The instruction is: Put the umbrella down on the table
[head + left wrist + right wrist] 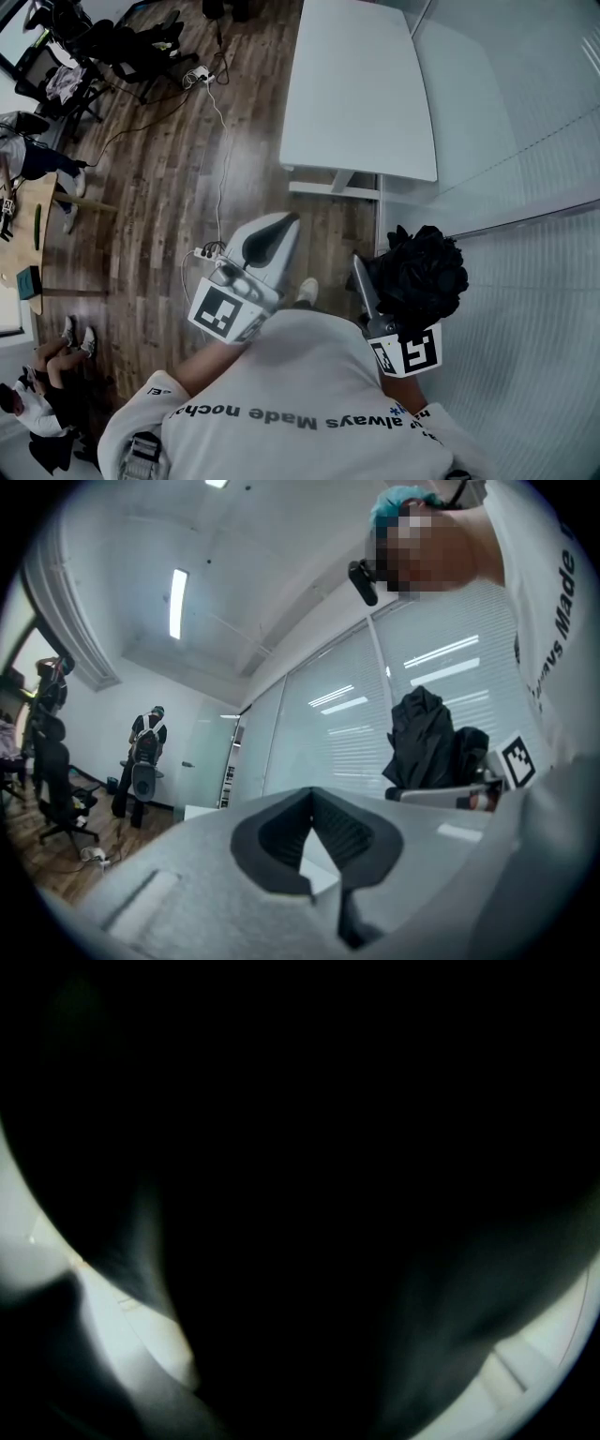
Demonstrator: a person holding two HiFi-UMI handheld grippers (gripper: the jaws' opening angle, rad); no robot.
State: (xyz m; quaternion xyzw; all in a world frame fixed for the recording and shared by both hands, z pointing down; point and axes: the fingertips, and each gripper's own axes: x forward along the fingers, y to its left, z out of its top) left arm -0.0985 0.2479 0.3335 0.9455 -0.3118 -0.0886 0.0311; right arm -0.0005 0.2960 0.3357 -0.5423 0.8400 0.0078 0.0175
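The umbrella (422,272) is a folded, crumpled black bundle held level with my chest, on the right of the head view. My right gripper (394,267) is shut on it; one grey jaw shows along its left side and the other is hidden under the fabric. Black fabric (300,1147) fills almost the whole right gripper view. The left gripper view shows the same bundle (431,738) off to its right. My left gripper (284,223) is shut with nothing in it, and its grey jaws (311,803) meet at the tips. A white table (361,84) stands ahead, some way off.
A glass wall with blinds (525,187) runs along the right. A power strip and cable (202,75) lie on the wooden floor left of the table. Office chairs (122,42) and a wooden desk (28,244) stand at the far left, with people near them (145,761).
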